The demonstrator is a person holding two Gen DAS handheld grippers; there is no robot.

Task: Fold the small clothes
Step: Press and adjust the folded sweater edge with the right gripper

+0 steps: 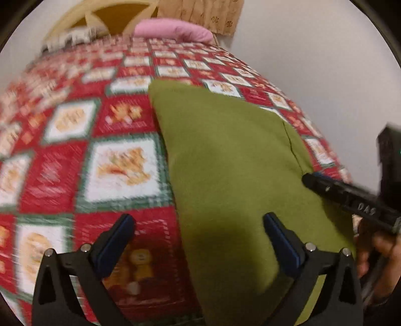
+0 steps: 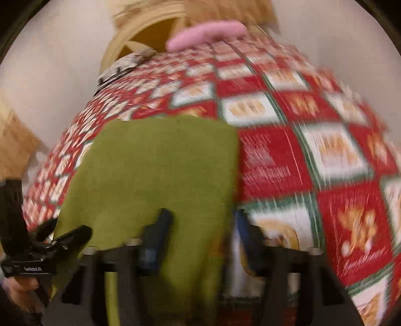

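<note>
Green garment (image 1: 225, 160) lies flat on the bed, on top of the red/white/green patchwork quilt (image 1: 120, 163). It looks folded into a long narrow shape, running away from both cameras toward the headboard (image 1: 100, 17). One seam or fold edge shows near its right side in the left wrist view.

Left tongs (image 1: 199, 225): spread wide, nothing between the fingers. The left finger sits over bare quilt, the right finger over the green cloth. The garment's left edge runs between them. Can't tell whether the tips touch the fabric.

Right tongs (image 2: 200, 220): heavy motion blur in its own view. Fingers are apart, straddling the garment's right edge, with the left finger over cloth and the right finger over quilt. They're not clamped on the cloth as far as the blur allows. In the left wrist view the right tool comes in from the right, its tip at the garment's right edge near the seam; the hand (image 1: 378, 253) gripping it shows at bottom right.

In the right wrist view the left tool sits at lower left, at the garment's left edge, and is also held by a hand (image 2: 22, 288).

Pink pillow (image 1: 173, 30) is at the far end of the bed, against the cream headboard. White wall (image 1: 313, 62) on the right.
</note>
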